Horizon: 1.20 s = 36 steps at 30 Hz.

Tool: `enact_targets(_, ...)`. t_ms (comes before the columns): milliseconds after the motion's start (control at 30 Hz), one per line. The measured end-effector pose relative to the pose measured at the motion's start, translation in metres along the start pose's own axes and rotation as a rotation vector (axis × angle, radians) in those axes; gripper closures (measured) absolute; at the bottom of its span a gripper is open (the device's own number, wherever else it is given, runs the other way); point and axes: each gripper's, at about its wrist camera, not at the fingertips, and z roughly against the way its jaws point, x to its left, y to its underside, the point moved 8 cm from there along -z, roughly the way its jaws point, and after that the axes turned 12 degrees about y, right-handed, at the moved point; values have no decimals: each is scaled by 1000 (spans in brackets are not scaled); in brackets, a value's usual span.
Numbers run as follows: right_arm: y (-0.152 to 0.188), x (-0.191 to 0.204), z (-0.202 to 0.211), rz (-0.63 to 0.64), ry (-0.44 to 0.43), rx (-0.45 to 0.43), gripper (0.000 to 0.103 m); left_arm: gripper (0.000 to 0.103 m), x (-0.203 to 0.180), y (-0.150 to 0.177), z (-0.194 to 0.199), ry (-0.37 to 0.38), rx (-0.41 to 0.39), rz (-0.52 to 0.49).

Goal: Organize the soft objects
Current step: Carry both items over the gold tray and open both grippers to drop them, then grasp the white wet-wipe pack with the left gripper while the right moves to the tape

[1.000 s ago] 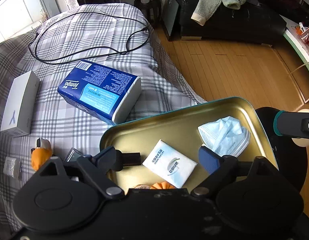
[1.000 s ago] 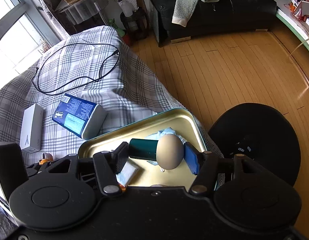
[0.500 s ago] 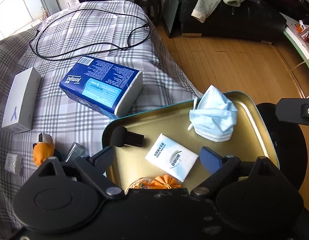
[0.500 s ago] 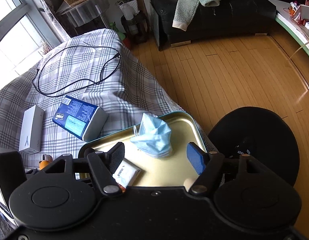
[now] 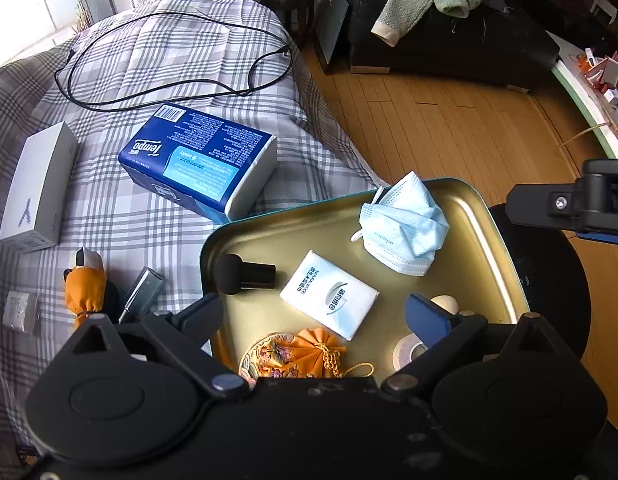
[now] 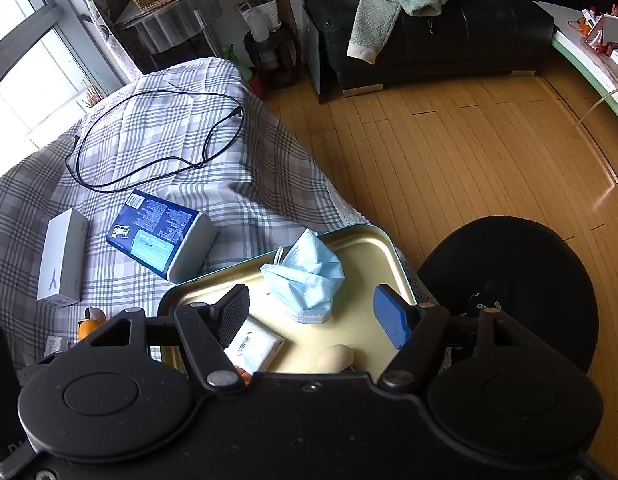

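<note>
Both views look steeply down from above the near edge of the tray (image 5: 505, 240), each over its own gripper body, which fills the bottom of the frame. The left wrist view sits close over the tray's near left side and faces across it toward the plaid cloth (image 5: 149, 208) and the sofa (image 5: 449, 48) beyond. The right wrist view hangs above the tray's (image 6: 393, 248) near right side, facing the same way, with more floor (image 6: 469, 152). Both share the tray, mask (image 5: 405, 228), tissue pack (image 5: 201, 160), cable (image 5: 169, 92) and sofa.
</note>
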Motion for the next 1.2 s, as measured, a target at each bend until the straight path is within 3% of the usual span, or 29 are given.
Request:
enact_targets(667,7,20,-7,57,22,9,37,1,-16,12,123,138,-188,-2)
enact_targets(833,10,32,-7,78,10,14,37,1,10,18,147,81,-227,-9)
enact_targets(1200,19,72,-3,138,-46,22,37,1,151,17,175,-146,-281,148)
